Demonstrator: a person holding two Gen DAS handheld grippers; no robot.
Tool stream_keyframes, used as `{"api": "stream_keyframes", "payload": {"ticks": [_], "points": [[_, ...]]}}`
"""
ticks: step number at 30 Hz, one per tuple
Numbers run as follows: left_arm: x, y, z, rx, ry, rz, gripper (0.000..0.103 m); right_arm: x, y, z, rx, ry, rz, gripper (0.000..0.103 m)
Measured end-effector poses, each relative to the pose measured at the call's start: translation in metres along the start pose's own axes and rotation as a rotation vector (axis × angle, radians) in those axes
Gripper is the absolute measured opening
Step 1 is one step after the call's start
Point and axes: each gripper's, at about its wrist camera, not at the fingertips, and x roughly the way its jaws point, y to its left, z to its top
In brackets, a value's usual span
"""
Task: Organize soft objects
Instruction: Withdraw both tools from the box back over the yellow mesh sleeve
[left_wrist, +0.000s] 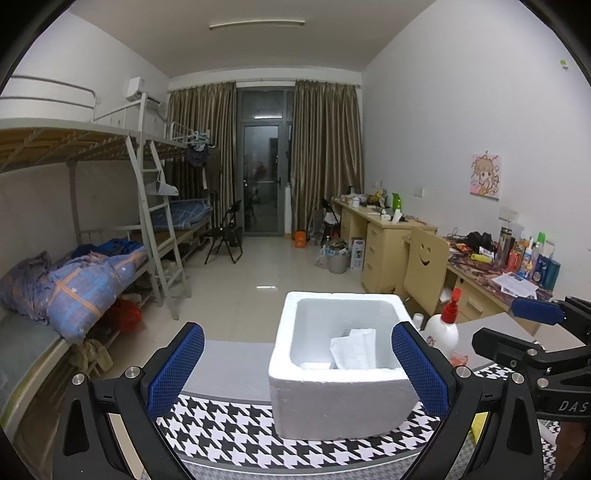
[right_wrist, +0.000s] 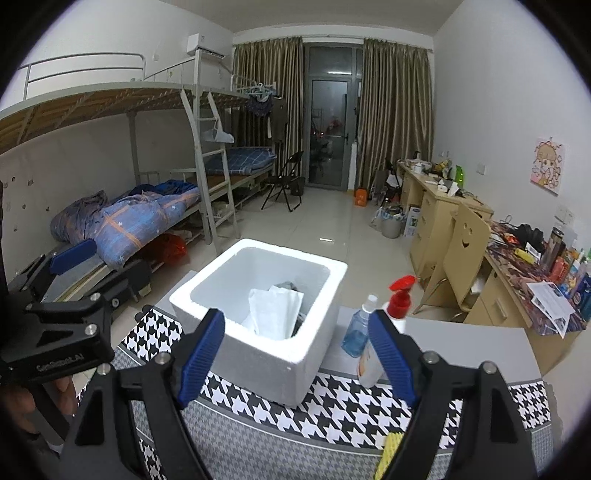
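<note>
A white foam box (left_wrist: 332, 398) (right_wrist: 258, 354) stands on a houndstooth cloth (left_wrist: 229, 428) (right_wrist: 332, 406). Inside it lie soft white packets (left_wrist: 354, 350) (right_wrist: 275, 314) with something grey behind them. My left gripper (left_wrist: 297, 369) is open, its blue pads flanking the box's near wall without touching it. My right gripper (right_wrist: 299, 350) is open as well, nothing between its pads, hovering in front of the box's near right corner. Each gripper shows at the edge of the other's view.
A white spray bottle with a red trigger (right_wrist: 391, 325) (left_wrist: 445, 328) and a clear bottle of blue liquid (right_wrist: 360, 328) stand right of the box. A yellow object (right_wrist: 388, 454) lies near my right finger. Bunk beds stand left, desks and a chair right.
</note>
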Motion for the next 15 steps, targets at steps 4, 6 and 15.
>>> {"api": "stream_keyframes", "payload": {"ticks": [4,6,15], "points": [[-0.012,-0.008,-0.001,0.011,-0.005,-0.018,0.102,-0.016,-0.002,-0.006,0.005,-0.016,-0.011,0.084],[-0.017,-0.012,-0.001,0.016,-0.009,-0.029,0.102,-0.024,-0.003,-0.007,0.01,-0.026,-0.017,0.084],[-0.043,-0.028,-0.011,0.021,-0.029,-0.077,0.102,-0.058,-0.009,-0.019,0.017,-0.072,-0.056,0.084]]}}
